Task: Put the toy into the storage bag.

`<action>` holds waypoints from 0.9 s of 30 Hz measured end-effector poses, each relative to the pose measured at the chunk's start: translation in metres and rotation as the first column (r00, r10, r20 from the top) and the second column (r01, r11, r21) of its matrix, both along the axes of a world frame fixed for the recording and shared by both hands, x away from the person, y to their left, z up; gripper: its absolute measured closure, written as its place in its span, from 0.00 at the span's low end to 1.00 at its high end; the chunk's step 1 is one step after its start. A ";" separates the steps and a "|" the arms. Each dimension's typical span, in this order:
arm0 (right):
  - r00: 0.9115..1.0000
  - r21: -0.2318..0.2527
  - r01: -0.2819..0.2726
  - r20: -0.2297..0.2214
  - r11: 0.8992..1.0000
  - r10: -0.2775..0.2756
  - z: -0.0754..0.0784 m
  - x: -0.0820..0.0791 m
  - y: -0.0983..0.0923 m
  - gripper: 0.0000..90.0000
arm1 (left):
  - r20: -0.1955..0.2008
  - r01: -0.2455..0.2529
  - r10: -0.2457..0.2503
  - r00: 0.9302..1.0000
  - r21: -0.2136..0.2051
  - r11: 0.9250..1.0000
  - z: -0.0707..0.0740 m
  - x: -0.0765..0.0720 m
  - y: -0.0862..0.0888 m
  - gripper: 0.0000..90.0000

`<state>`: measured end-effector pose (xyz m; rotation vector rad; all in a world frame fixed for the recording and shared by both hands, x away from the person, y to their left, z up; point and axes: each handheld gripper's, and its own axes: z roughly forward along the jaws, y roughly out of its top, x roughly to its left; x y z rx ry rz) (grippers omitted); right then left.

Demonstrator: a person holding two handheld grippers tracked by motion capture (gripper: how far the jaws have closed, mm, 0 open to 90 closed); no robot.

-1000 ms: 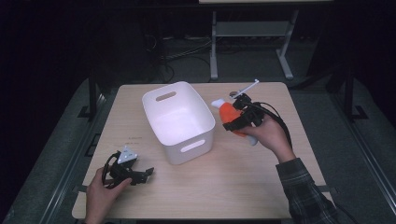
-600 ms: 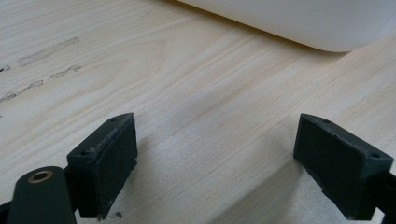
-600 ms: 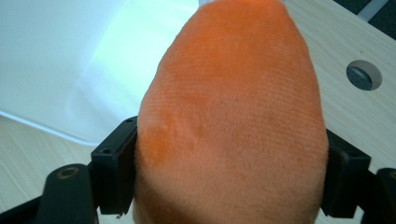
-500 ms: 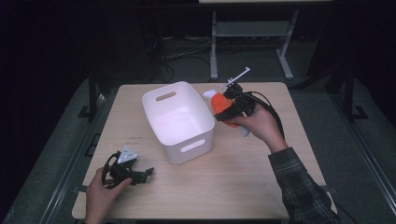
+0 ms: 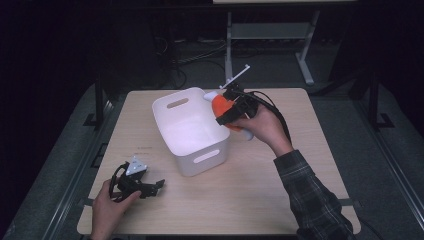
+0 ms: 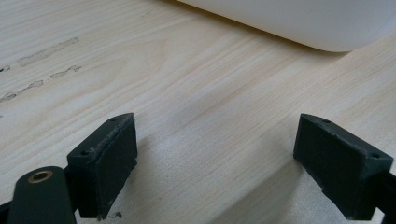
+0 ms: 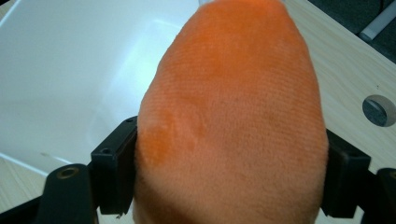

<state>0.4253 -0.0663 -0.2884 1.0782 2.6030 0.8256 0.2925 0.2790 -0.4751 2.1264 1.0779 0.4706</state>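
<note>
Right tongs [image 5: 226, 111] grasp an orange plush [image 7: 229, 121], held above the far right rim of the white bin [image 5: 172, 107]; bin interior appears bare. Left tongs [image 5: 152, 186] rest released on the bench [image 5: 260, 195], near the bin's front corner, nothing between them.

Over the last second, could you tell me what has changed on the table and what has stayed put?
The right gripper, still clamped on the orange plush toy, has carried it leftward from beside the white bin to its right rim. Nothing was grasped or released. The bin and the left gripper, open and low over the table, have not moved.
</note>
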 end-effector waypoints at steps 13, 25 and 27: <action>1.000 0.003 -0.008 -0.007 1.000 0.008 0.004 0.009 0.032 0.25 | -0.001 0.001 -0.001 1.000 0.000 1.000 0.000 0.000 0.000 0.14; 1.000 -0.007 0.000 -0.032 1.000 -0.001 -0.002 0.024 0.060 0.25 | -0.001 0.000 0.000 1.000 0.000 1.000 0.000 0.000 0.000 0.14; 0.999 -0.013 -0.002 -0.033 1.000 0.001 -0.003 0.025 0.064 0.25 | -0.001 0.000 0.000 1.000 0.000 1.000 0.000 0.000 0.000 0.14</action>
